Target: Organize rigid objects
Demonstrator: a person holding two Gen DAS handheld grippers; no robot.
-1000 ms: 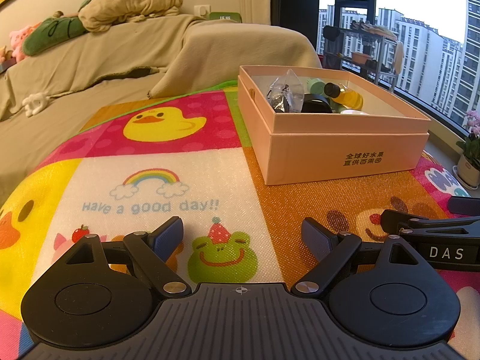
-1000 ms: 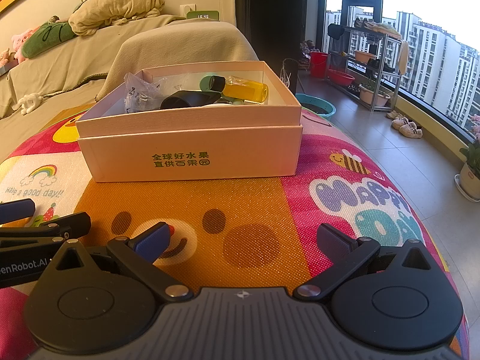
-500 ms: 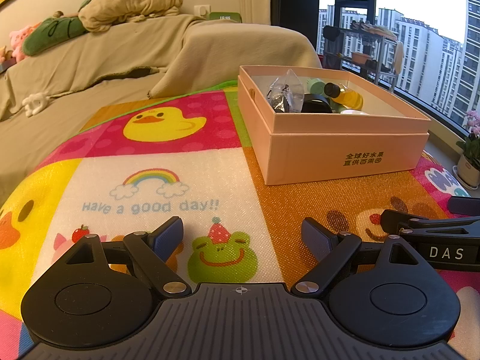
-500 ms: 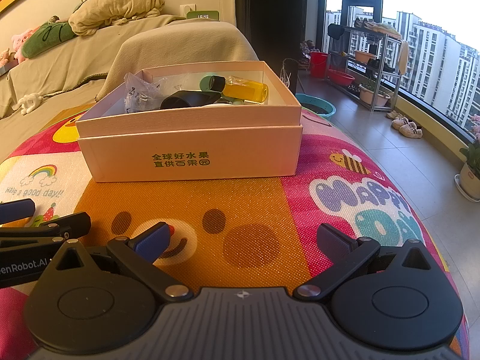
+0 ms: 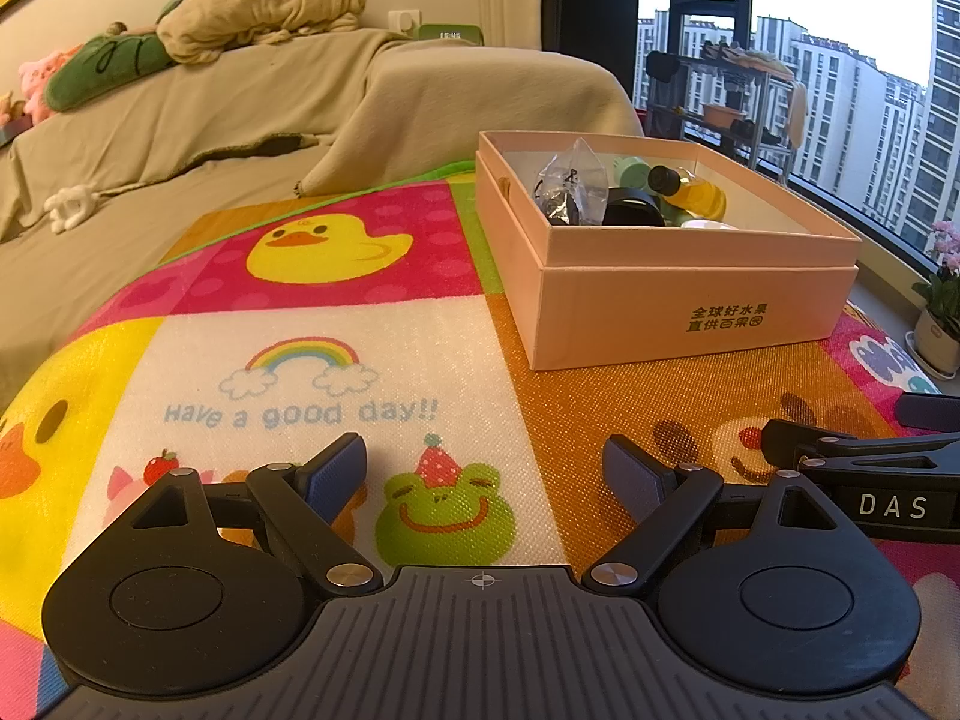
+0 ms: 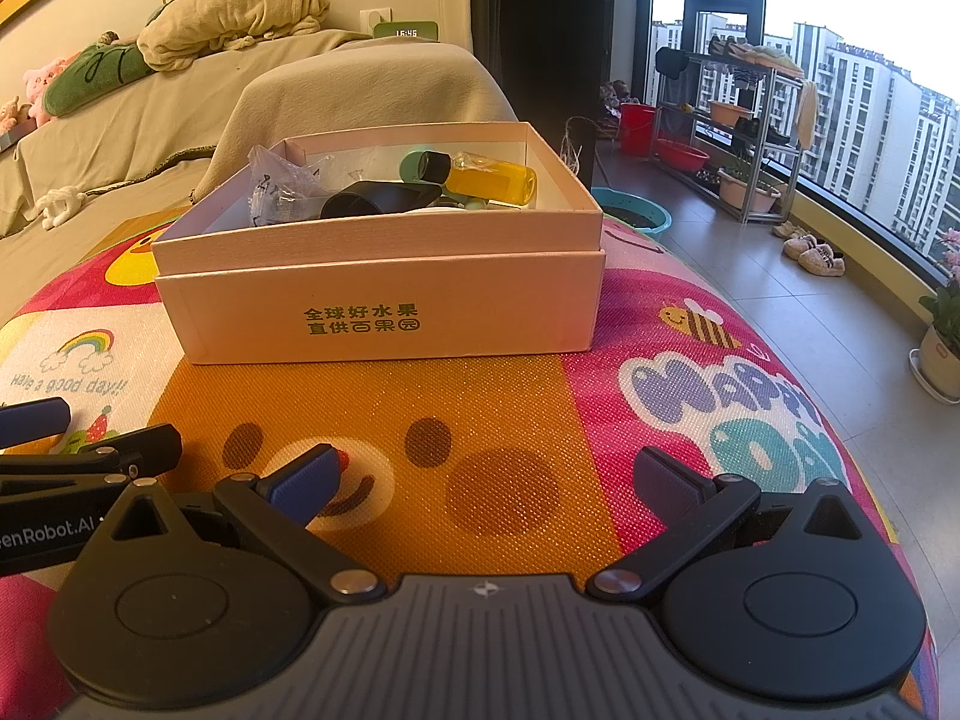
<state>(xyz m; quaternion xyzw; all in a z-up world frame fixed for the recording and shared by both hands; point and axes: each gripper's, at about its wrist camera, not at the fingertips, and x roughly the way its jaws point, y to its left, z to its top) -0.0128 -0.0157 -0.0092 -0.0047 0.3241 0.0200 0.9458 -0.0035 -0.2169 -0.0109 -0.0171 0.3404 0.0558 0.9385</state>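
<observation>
Grippers Parked Before Filled Box

Grippers are held low over the cartoon play mat [image 5: 336,348], side by side. The left gripper [image 5: 483,471] is spread wide with nothing between its fingers; the right gripper [image 6: 487,477] is likewise released and empty. The pink cardboard box [image 6: 384,294] is seated on the mat ahead of both, well apart from the fingertips. Inside it, a yellow bottle with a black cap [image 6: 480,177], a black object [image 6: 378,199], a crumpled clear bag [image 6: 276,192] and a green item [image 5: 630,171] are piled together. A covered sofa [image 5: 240,108] is located behind the mat.
</observation>
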